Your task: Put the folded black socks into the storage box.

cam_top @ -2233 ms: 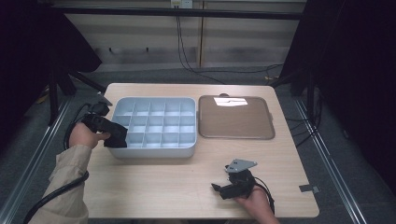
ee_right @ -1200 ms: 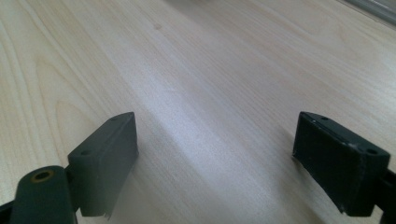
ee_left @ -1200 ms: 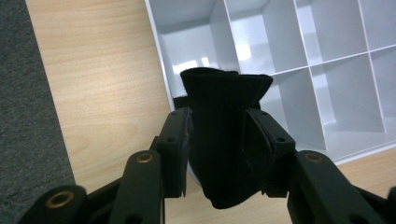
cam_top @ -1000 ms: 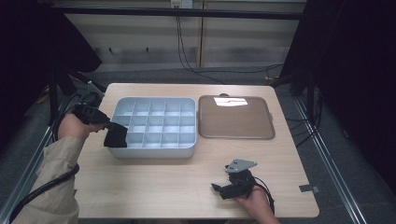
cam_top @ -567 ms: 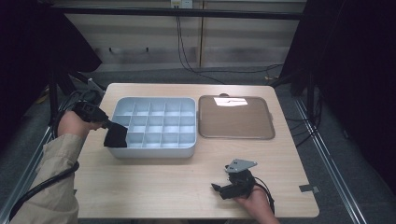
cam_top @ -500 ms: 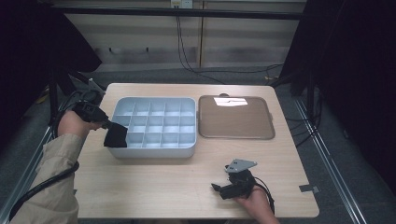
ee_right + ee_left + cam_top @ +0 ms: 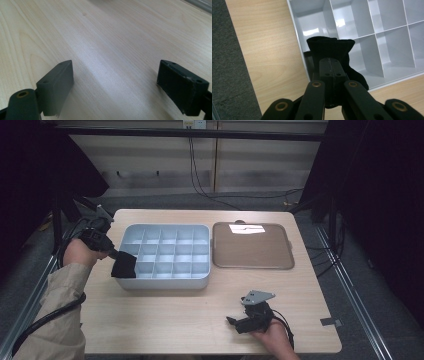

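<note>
A black cloth hangs over the near-left corner of a grey compartment tray. My left gripper reaches in from the table's left side and is shut on that cloth. In the left gripper view the jaws have just been closing and now stand together on the black cloth, which bunches above the left gripper and drapes over the compartment tray's rim into the corner cell. Near the table's front edge my right gripper rests open. The wooden tabletop lies bare between the right gripper jaws.
A flat brown tray lies right of the grey one, touching it. The grey tray's other cells hold nothing. Cables run along the floor behind the table, and dark curtains stand at both sides.
The left hand drew back a little toward the table's left edge about two seconds ago, and has held still since. The cloth stays at the tray's corner. The right gripper has not moved.
</note>
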### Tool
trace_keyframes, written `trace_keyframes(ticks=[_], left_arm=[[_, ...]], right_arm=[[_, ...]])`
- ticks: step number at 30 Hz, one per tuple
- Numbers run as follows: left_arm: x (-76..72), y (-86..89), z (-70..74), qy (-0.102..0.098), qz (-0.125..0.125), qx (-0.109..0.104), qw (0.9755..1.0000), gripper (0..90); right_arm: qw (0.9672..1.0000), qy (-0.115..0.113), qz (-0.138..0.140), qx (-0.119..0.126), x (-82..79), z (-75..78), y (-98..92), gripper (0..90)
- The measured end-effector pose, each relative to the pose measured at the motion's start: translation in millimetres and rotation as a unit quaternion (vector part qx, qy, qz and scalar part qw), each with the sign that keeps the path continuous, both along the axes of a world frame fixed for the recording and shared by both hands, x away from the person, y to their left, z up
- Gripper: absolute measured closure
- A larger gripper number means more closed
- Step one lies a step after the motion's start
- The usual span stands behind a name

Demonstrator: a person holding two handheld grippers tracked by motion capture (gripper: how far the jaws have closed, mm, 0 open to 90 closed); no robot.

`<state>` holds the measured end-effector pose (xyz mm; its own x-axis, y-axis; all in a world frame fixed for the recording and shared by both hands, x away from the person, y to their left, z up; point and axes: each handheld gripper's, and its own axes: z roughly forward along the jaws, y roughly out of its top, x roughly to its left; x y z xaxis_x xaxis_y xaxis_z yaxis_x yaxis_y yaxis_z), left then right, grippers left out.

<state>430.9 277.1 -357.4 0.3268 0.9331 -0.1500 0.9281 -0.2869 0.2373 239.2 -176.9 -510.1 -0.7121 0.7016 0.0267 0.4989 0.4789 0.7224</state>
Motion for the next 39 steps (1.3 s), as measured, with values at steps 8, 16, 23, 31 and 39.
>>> trace_keyframes(ticks=[8, 16, 23, 31, 39], left_arm=[[1.1, -2.4, -2.6, 0.001, -0.006, 0.001, 1.0, 90.0], [3.1, -4.4, -11.0, 0.004, -0.006, 0.003, 1.0, 90.0], [3.7, -5.0, -19.5, 0.009, -0.005, 0.007, 0.9999, 90.0], [3.6, -6.3, -31.4, 0.019, -0.008, 0.008, 0.9997, 90.0], [4.0, -9.4, -39.9, 0.021, -0.004, 0.008, 0.9997, 90.0]], right_arm=[[1.0, 0.0, 0.0, 0.0, 0.0, 0.0, 0.0, 13.5], [1.0, 0.0, 0.0, 0.0, 0.0, 0.0, 0.0, 13.5], [1.0, -0.001, 0.0, 0.001, 0.0, -0.2, 0.1, 13.5], [1.0, -0.001, 0.0, 0.001, 0.0, -0.3, 0.2, 13.5], [1.0, -0.001, 0.0, 0.001, 0.0, -0.3, 0.2, 13.5]])
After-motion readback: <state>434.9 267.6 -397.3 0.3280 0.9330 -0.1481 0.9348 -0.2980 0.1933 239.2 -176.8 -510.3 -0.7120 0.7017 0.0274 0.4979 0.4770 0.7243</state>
